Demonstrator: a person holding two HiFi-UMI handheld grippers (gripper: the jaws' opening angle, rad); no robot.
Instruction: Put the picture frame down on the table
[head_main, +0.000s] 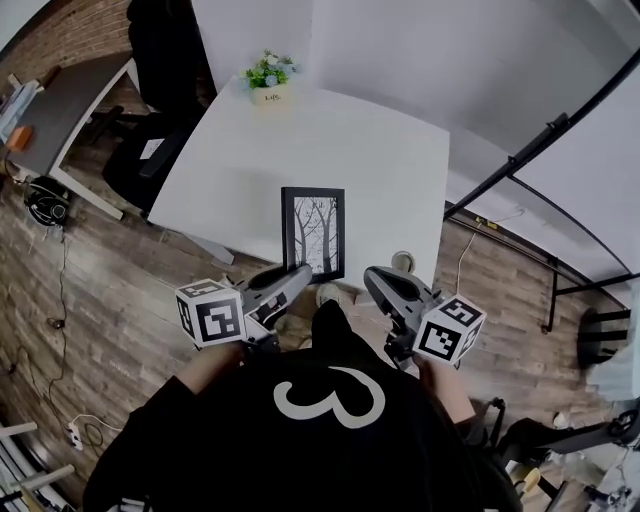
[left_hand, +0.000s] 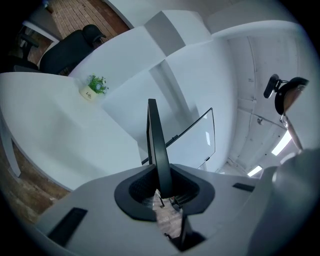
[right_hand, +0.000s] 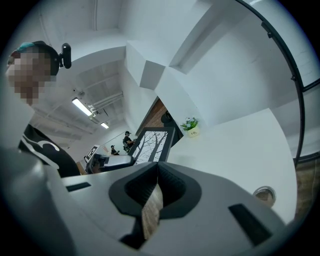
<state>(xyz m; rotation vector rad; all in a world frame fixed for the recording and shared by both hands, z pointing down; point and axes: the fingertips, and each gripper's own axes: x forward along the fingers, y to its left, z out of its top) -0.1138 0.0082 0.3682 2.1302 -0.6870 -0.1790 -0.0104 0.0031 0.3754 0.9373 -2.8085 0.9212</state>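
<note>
The picture frame (head_main: 313, 232), black with a print of bare trees, is over the near edge of the white table (head_main: 300, 140). My left gripper (head_main: 298, 272) is shut on its lower left edge. In the left gripper view the frame (left_hand: 156, 145) rises edge-on from between the jaws of the left gripper (left_hand: 162, 187). My right gripper (head_main: 375, 280) hovers just right of the frame's bottom corner, shut with nothing in it. The right gripper view looks past the closed jaws of the right gripper (right_hand: 157, 175) at the frame's face (right_hand: 152, 145).
A small potted plant (head_main: 268, 75) stands at the table's far edge. A round cable grommet (head_main: 403, 262) sits near the front right corner. A black office chair (head_main: 150, 150) and a grey desk (head_main: 60, 110) are to the left. A black metal rail (head_main: 540, 150) runs at right.
</note>
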